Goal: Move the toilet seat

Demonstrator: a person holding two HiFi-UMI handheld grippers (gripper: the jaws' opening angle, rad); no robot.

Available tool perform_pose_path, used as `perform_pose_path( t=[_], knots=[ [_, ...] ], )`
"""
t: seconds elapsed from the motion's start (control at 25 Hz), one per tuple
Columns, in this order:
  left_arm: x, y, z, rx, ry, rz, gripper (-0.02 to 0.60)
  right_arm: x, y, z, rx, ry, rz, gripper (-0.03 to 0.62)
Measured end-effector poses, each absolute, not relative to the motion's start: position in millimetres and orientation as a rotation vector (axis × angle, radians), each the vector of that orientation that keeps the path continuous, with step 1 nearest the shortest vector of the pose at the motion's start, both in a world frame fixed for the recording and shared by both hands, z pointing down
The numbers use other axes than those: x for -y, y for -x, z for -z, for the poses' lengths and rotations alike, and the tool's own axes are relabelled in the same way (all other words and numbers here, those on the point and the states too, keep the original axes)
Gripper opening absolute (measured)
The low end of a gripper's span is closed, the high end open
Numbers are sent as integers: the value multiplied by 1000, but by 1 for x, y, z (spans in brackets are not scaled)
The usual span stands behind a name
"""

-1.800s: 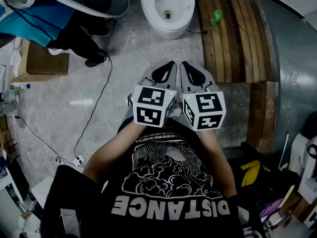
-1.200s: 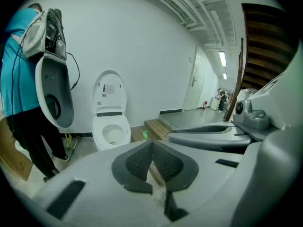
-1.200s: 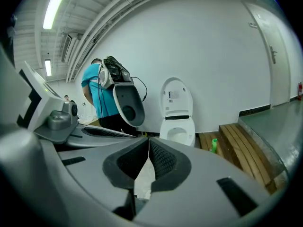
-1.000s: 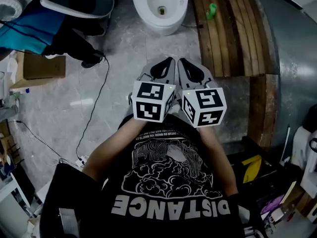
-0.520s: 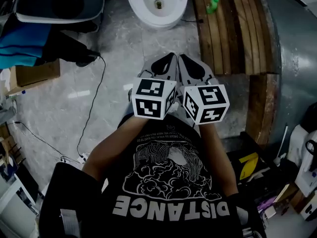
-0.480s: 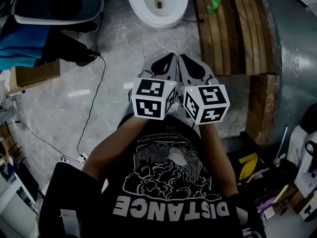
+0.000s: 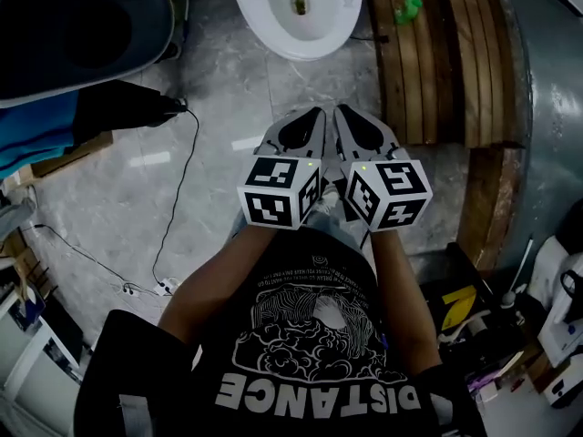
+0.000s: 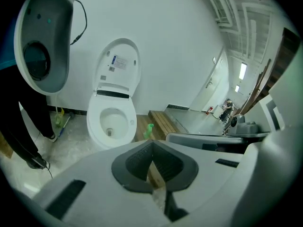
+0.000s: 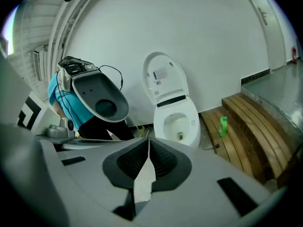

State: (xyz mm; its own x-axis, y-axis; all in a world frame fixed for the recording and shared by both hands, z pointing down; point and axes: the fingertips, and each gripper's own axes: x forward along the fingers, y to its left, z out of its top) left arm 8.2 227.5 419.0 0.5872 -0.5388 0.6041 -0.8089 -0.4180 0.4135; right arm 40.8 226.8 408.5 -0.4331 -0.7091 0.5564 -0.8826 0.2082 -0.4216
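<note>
A white toilet (image 7: 296, 12) stands at the far end of the floor, its lid (image 8: 118, 63) upright against the wall. The seat ring (image 8: 111, 123) seems to lie flat on the bowl. Both grippers are held side by side in front of the person's chest, pointing at the toilet and well short of it. In the head view my left gripper (image 7: 318, 114) and right gripper (image 7: 339, 111) are both shut, nothing between their jaws. The same shows in the left gripper view (image 8: 152, 162) and the right gripper view (image 9: 148, 157), where the toilet (image 9: 179, 122) lies straight ahead.
A green bottle (image 7: 405, 9) stands on a wooden slat platform (image 7: 437, 62) right of the toilet. A person in blue with a large grey oval device (image 7: 73, 25) is at the left. A black cable (image 7: 173, 208) runs over the floor. A cardboard box (image 7: 64, 153) sits at far left.
Both grippers, still shut and side by side, have moved forward and down toward the toilet. The grey device at the left now fills more of the view.
</note>
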Motion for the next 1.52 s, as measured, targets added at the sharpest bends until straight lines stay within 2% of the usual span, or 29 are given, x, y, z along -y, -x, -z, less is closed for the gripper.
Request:
perform_pose_path(
  t=[0.72,1.16,1.24,1.32,1.52],
  knots=[
    [-115,9,-559,945,-1913,-413,14,-133,-32,-546,2064,-1570,-1459,21],
    [-91,11,-648,897,-1814,-320,15,-105,-41,-625,2018,-1610,-1592,25],
    [-89,13,-661,918,-1797,-305,15,-102,-41,-636,2033,-1606,-1636,40],
    [-87,14,-673,930,-1755,-265,15,-101,-41,-648,2046,-1587,-1667,113],
    [-89,23,-703,954,-1666,-191,23,-97,-47,-678,2065,-1580,-1741,134]
  ],
)
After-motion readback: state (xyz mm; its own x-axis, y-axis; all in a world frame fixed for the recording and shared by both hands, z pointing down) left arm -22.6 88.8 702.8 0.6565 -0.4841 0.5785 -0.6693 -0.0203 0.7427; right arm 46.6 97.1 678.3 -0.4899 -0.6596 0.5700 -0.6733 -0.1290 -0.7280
